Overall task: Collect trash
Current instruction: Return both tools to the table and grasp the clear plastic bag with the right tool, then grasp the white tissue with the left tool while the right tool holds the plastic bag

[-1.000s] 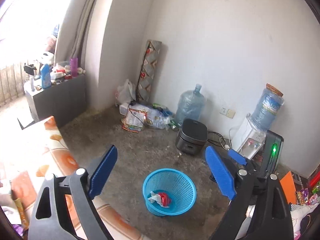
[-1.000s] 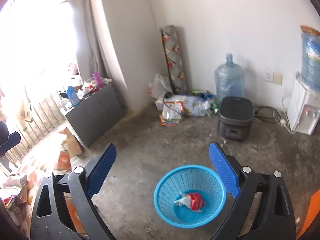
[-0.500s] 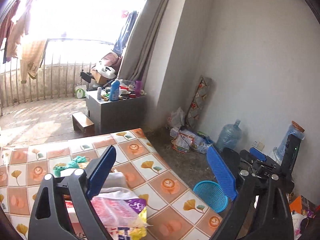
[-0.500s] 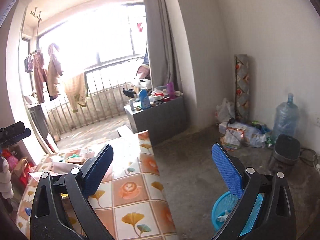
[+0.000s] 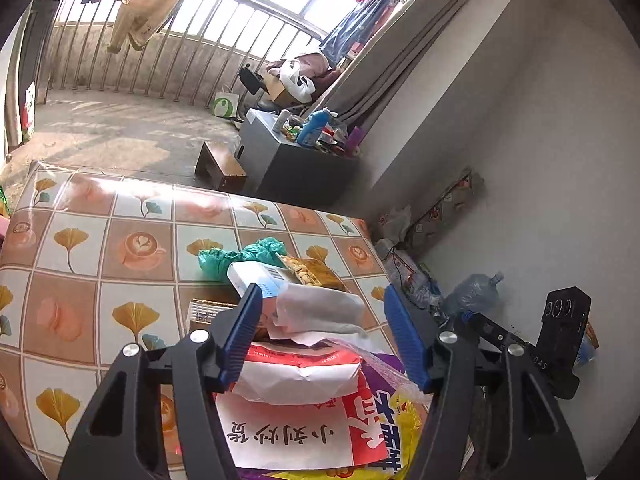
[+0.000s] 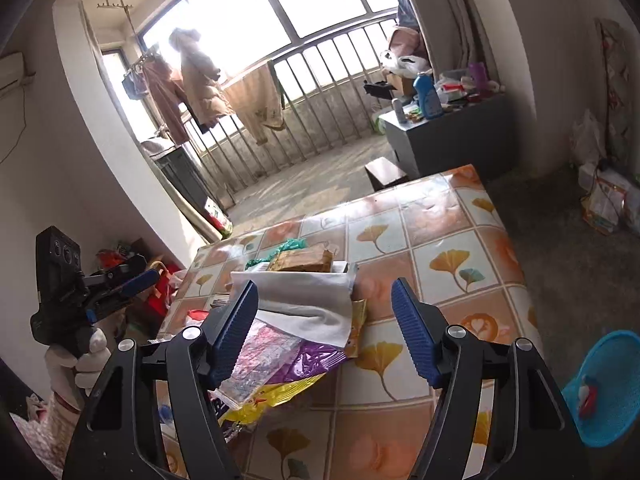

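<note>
Left gripper [image 5: 324,336] and right gripper [image 6: 324,328], jaws spread wide, hover over wrappers [image 5: 304,408] heaped on the tiled tabletop [image 6: 452,232]; blue basket [image 6: 608,392] at four o'clock.

Glossy plastic tablecloth [image 5: 100,248], shiny foil snack wrappers [image 6: 280,364], soft matt tissue paper [image 5: 320,312], perforated plastic basket [image 6: 608,392].

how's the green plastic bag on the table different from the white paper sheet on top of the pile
The green plastic bag is crumpled into a lumpy bundle; the white paper sheet is mostly flat, loosely folded. The bag lies directly on the table at the far end of the pile; the sheet rests on top of other wrappers, nearer the camera. The bag looks glossy, the sheet matte. Both lie loose, held by neither hand-held gripper.
</note>
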Demonstrator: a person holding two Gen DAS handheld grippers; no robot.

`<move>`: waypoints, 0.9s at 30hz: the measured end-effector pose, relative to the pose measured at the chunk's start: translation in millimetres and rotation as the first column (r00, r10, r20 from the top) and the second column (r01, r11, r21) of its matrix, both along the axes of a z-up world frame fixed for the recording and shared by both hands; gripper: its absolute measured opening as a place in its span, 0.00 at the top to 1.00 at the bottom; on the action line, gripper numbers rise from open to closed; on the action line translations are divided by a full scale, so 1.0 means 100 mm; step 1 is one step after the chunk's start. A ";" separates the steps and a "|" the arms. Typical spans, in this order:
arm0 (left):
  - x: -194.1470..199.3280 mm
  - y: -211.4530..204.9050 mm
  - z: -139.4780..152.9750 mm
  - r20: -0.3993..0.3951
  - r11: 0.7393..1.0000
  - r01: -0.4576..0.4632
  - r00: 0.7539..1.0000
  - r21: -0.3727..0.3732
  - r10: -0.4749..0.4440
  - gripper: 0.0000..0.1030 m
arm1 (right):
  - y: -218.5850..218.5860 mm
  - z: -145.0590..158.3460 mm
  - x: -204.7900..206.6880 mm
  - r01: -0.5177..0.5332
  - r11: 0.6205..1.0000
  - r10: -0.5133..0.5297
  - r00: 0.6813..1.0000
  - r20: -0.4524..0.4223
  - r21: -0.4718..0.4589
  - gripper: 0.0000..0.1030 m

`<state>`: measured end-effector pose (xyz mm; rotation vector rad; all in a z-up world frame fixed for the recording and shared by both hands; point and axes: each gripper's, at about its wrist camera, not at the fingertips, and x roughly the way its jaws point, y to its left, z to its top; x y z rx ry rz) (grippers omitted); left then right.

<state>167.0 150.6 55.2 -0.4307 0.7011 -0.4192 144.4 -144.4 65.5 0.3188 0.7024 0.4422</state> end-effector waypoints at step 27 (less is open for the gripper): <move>0.14 -0.05 -0.35 -0.118 0.988 0.155 0.981 -0.010 -0.155 0.73 | 0.64 -0.01 -0.41 -0.158 0.947 0.179 0.982 0.053 -0.281 0.95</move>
